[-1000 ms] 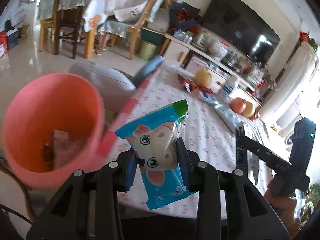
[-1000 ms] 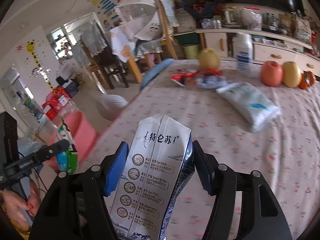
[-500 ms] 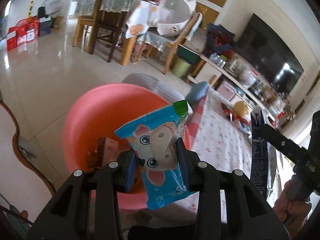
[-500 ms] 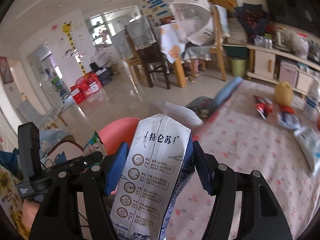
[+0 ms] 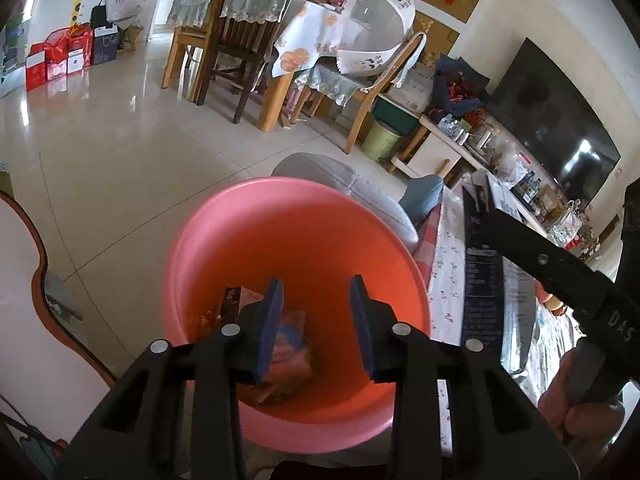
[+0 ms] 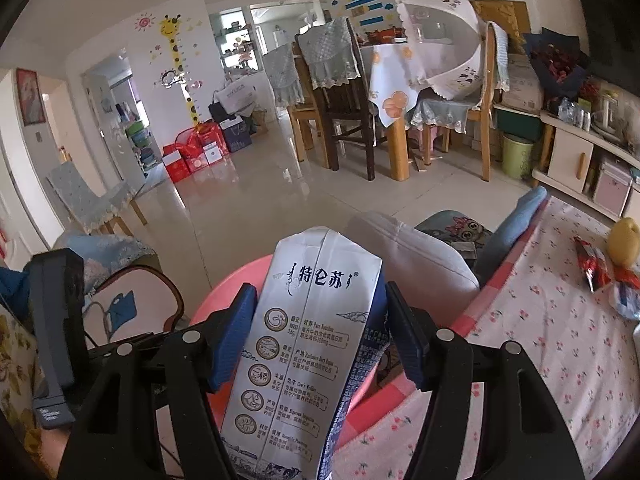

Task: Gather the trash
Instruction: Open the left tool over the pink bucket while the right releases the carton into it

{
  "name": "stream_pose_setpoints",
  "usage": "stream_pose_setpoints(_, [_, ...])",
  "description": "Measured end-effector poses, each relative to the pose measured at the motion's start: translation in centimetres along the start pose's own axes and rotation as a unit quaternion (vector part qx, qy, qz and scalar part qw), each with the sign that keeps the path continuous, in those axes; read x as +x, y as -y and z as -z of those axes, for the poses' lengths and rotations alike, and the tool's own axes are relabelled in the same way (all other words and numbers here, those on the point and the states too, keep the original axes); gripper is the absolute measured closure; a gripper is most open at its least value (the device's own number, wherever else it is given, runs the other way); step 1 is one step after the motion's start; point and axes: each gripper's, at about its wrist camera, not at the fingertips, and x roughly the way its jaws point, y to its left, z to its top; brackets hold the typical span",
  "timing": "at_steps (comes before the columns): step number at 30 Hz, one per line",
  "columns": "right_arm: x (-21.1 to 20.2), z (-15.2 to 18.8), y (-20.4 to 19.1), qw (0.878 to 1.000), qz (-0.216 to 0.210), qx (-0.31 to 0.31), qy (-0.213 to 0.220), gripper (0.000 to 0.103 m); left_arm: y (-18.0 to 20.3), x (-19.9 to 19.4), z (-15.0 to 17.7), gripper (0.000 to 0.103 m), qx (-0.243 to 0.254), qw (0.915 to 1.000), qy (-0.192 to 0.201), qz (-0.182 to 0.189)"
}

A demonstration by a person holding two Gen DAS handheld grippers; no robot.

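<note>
A pink bin stands on the floor beside the table, with wrappers at its bottom. My left gripper hangs over its mouth, jaws closing, a gap still between the pads and nothing in it. The blue cartoon snack packet lies inside the bin below the fingers. My right gripper is shut on a white and blue milk carton, held upright just over the bin's rim. In the left wrist view the carton shows to the right of the bin.
A grey cushion sits just behind the bin. The table with the floral cloth is on the right, bearing red wrappers and a yellow fruit. Dining chairs and a green waste bin stand farther off.
The left gripper swung over the pink bin and let go of the blue packet, which now lies inside. The right gripper carried the carton from over the table to the bin.
</note>
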Motion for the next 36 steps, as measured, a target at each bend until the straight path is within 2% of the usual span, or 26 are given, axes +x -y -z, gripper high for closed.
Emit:
stream_pose_setpoints(7, [3.7, 0.8, 0.1, 1.0, 0.004, 0.004, -0.025, 0.034, -0.9, 0.2, 0.5, 0.067, -0.001, 1.0, -0.002, -0.009])
stream_pose_setpoints(9, [4.4, 0.9, 0.7, 0.999, 0.002, 0.023, -0.033, 0.015, -1.2, 0.0, 0.8, 0.066, 0.0, 0.9999, 0.003, -0.012])
stream_pose_setpoints(10, [4.5, 1.0, 1.1, 0.999, 0.003, 0.036, -0.032, 0.014, -1.1, 0.0, 0.9, 0.065, 0.0, 0.9999, 0.003, -0.015])
stream_pose_setpoints(12, [4.3, 1.2, 1.7, 0.998, -0.004, 0.051, -0.028, 0.014, -1.3, 0.0, 0.9, 0.053, 0.0, 0.9997, 0.003, -0.023])
stream_pose_setpoints(17, [3.1, 2.1, 3.0, 0.998, 0.018, 0.06, -0.019, 0.014, -1.4, -0.4, 0.9, 0.031, 0.002, 0.9992, 0.013, -0.037])
stream_pose_setpoints(21, [1.8, 3.0, 4.2, 0.997, 0.037, 0.065, -0.014, 0.012, -1.1, -0.8, 0.9, 0.018, 0.007, 0.9987, 0.02, -0.046])
stream_pose_setpoints(27, [0.2, 4.3, 4.8, 0.996, 0.072, 0.042, -0.019, 0.01, 0.1, -1.1, 0.9, 0.014, 0.017, 0.9986, 0.028, -0.04])
stream_pose_setpoints(30, [-0.8, 5.1, 4.6, 0.996, 0.086, 0.014, -0.014, 0.01, 1.1, -1.7, 1.2, 0.014, 0.032, 0.9978, 0.051, -0.026])
stream_pose_setpoints(36, [-3.1, 6.5, 4.7, 0.994, 0.105, -0.032, 0.018, 0.01, 4.3, -2.1, 2.2, 0.014, 0.094, 0.9926, 0.077, -0.006])
